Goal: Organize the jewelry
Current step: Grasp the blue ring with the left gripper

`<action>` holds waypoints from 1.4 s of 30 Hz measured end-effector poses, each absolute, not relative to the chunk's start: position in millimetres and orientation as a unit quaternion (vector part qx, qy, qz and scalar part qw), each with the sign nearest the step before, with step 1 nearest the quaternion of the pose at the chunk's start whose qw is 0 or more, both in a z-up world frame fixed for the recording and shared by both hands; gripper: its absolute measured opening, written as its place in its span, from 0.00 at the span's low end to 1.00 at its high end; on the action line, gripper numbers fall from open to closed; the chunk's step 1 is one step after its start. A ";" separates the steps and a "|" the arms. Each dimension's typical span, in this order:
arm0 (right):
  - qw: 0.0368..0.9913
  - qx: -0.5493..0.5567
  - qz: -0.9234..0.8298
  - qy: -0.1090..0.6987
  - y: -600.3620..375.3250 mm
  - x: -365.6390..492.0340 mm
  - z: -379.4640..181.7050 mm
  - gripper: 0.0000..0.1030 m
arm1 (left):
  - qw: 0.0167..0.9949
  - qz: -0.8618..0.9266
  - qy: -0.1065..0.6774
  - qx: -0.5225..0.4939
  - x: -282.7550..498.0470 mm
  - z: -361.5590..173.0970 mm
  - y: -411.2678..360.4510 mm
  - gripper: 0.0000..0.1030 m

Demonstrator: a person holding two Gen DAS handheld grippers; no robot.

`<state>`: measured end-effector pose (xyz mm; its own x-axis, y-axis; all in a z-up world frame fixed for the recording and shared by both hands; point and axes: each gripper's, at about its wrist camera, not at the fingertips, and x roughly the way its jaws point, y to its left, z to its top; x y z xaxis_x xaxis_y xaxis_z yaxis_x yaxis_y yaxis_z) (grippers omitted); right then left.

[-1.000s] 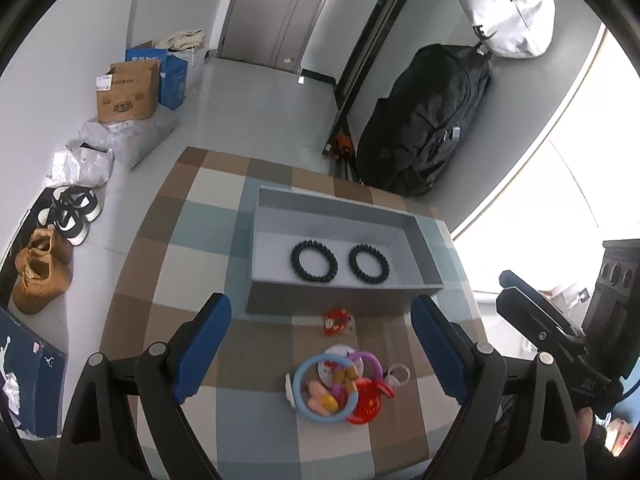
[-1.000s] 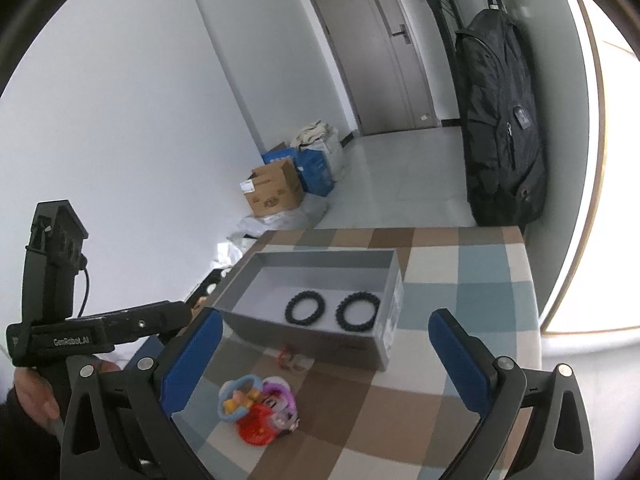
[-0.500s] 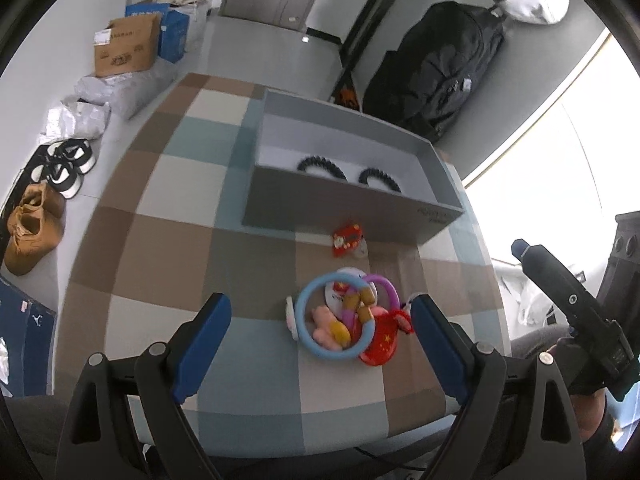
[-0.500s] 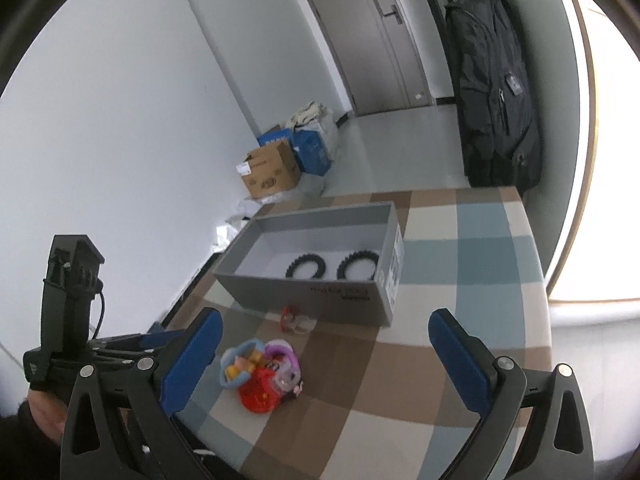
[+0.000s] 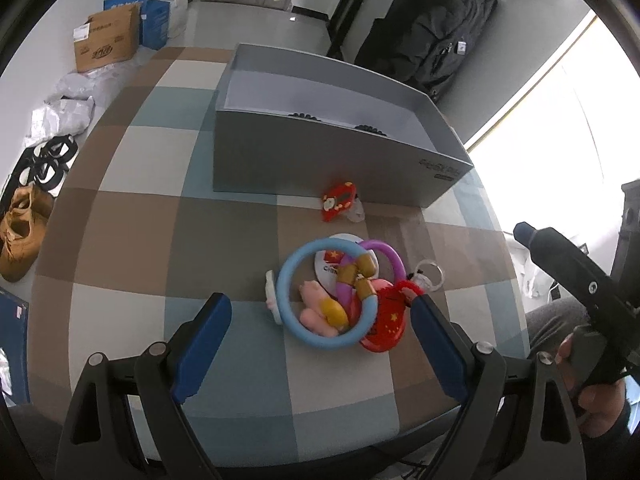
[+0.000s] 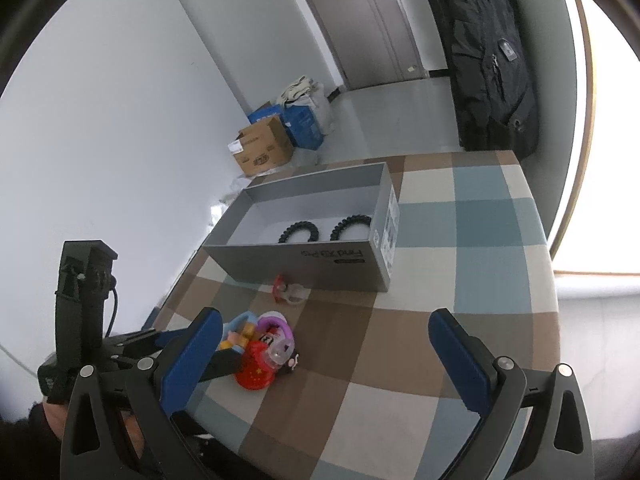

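Left gripper (image 5: 322, 342) fingers apart, trinket pile (image 5: 340, 294) lower centre between them, nearer than right gripper (image 6: 320, 354) (also apart, empty); box (image 5: 320, 168) above.

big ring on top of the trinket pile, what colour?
Light blue ring; clearest in the left wrist view.

Grey box (image 5: 320, 160), checked tablecloth (image 5: 132, 232)

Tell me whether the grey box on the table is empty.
Not empty. The open grey box holds two black beaded bracelets side by side on its floor; the rest looks bare.
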<state>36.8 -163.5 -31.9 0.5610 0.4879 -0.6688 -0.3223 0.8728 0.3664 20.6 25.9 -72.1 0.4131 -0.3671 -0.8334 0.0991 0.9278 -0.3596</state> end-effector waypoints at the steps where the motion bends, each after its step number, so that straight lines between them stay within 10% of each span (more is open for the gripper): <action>1: 0.877 0.102 0.230 0.408 -163.8 37.4 -32.0 1.00 | 0.829 -0.140 0.524 -0.134 21.2 -72.9 27.6 0.85; 13: 0.876 0.106 0.224 0.413 -164.2 40.5 -33.8 1.00 | 0.835 -0.143 0.522 -0.097 23.6 -71.5 20.1 0.51; 42: 0.852 0.115 0.245 0.448 -156.9 38.5 -48.2 1.00 | 0.854 -0.171 0.434 -0.230 27.2 -32.9 53.2 0.51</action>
<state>38.5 -156.9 -48.2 0.4781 0.5211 -0.7070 -0.3155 0.8532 0.4154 27.2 53.2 -32.9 0.5646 -0.4913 -0.6632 0.0927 0.8362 -0.5406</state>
